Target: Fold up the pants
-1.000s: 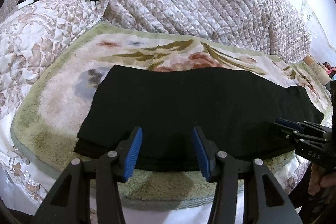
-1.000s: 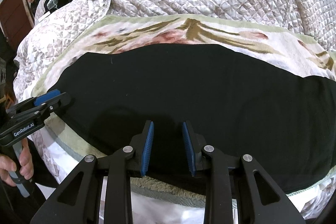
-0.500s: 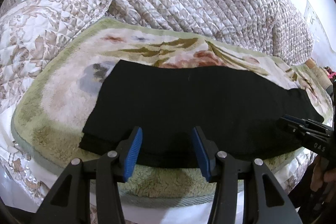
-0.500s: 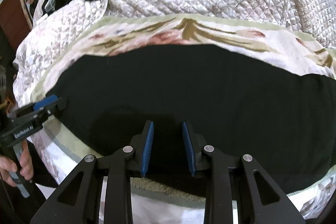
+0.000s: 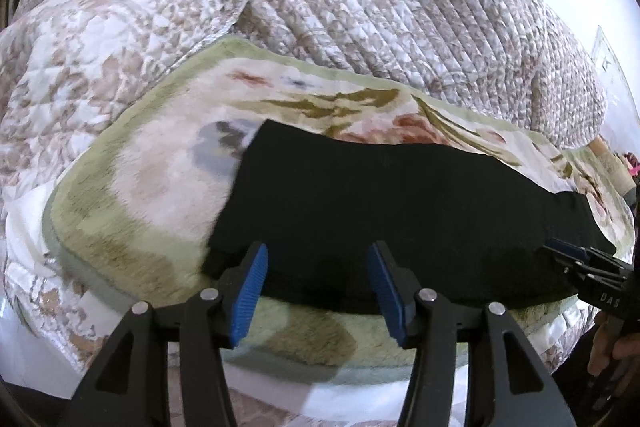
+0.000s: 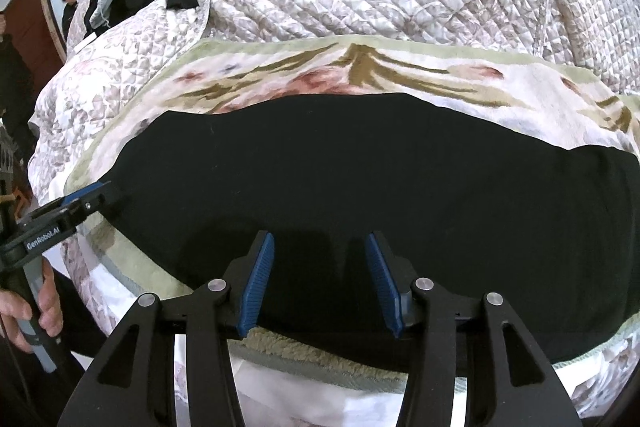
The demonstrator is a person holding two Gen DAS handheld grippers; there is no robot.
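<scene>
At the bottom of each wrist view, blue ribbed pads on black fingers were seen standing apart: the left gripper (image 5: 316, 287) was held empty, and the right gripper (image 6: 318, 281) had just been opening, nothing clamped. Just beyond, the black pants (image 5: 392, 219) were laid flat as a long, smooth band, apparently already doubled lengthwise; the crosswise folds were judged outstanding. Beneath, a plush floral blanket (image 5: 152, 187) was spread; behind, a quilted coverlet (image 5: 380, 7) was heaped.
</scene>
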